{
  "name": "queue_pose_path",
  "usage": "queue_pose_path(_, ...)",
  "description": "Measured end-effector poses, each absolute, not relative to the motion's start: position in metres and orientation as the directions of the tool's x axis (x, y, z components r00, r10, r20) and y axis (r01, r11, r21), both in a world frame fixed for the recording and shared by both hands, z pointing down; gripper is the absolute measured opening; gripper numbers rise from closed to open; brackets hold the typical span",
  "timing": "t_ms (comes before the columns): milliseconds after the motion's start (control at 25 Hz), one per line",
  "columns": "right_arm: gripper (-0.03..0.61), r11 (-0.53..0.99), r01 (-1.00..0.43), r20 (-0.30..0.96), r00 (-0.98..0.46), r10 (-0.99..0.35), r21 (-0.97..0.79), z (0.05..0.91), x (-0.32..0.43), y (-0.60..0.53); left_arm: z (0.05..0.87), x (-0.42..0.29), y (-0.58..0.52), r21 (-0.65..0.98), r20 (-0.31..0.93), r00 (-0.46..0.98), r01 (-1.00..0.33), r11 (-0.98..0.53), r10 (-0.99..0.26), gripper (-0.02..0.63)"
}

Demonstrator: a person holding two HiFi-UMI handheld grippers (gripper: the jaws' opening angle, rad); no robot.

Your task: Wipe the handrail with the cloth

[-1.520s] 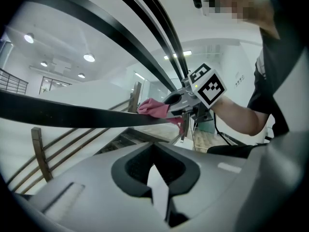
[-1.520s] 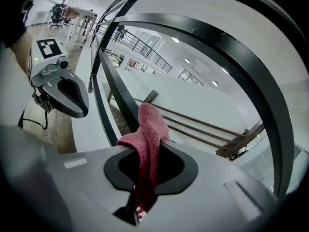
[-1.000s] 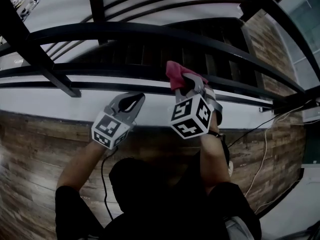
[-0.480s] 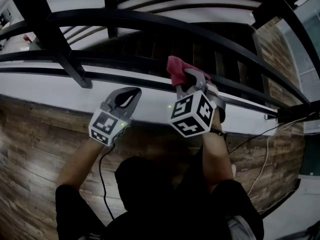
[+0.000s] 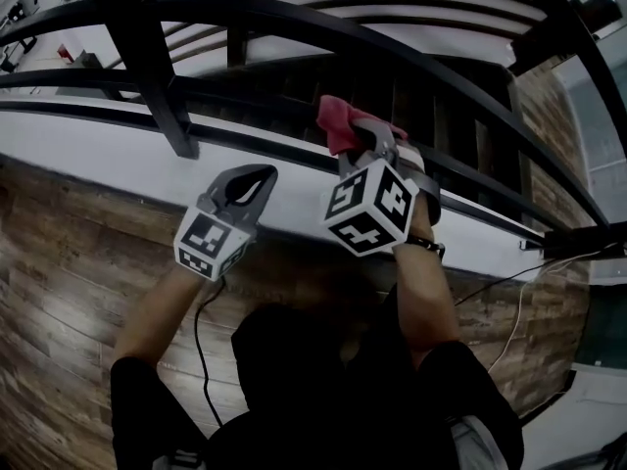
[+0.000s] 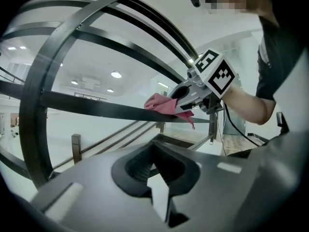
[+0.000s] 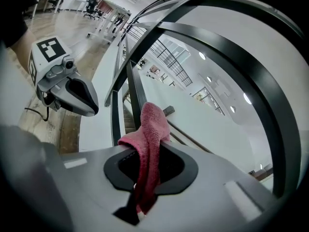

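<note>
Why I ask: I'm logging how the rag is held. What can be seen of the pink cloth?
The cloth is pinkish-red with a nubby, towel-like weave and looks soft. It is bunched, not spread. The right gripper is shut on its middle, with one end puffing out beyond the jaws and the other trailing back. In the left gripper view it lies on a dark, flat handrail bar, and a small tail hangs below the bar.

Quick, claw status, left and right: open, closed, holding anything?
Left claw: closed, empty.
Right claw: closed on the pink cloth, which lies against the handrail.
</note>
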State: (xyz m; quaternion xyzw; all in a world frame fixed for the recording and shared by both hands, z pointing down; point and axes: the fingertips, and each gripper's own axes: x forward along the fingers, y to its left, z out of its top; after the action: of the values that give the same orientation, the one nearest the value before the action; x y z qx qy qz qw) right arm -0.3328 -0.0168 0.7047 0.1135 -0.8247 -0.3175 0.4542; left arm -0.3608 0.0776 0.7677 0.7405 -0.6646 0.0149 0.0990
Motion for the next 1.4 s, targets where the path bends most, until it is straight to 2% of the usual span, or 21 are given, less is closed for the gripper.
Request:
queue_pose_path(400, 0.043, 0.757, 0.136, 0.668, -0.586, -0.459, 0.640, 0.701, -0.367, 0.002, 0.760, -0.404, 0.095, 0.075, 0.138, 0.018, -0.997, -0.008, -0.990, 0.000)
queue_pose_path(1400, 0.043, 0.739, 0.258, 0.676, -0.653, -0.341, 0.622, 0.700, -0.463, 0.067, 0.773, -0.461, 0.161, 0.122, 0.142, -0.162, -0.976, 0.179, -0.977, -0.001)
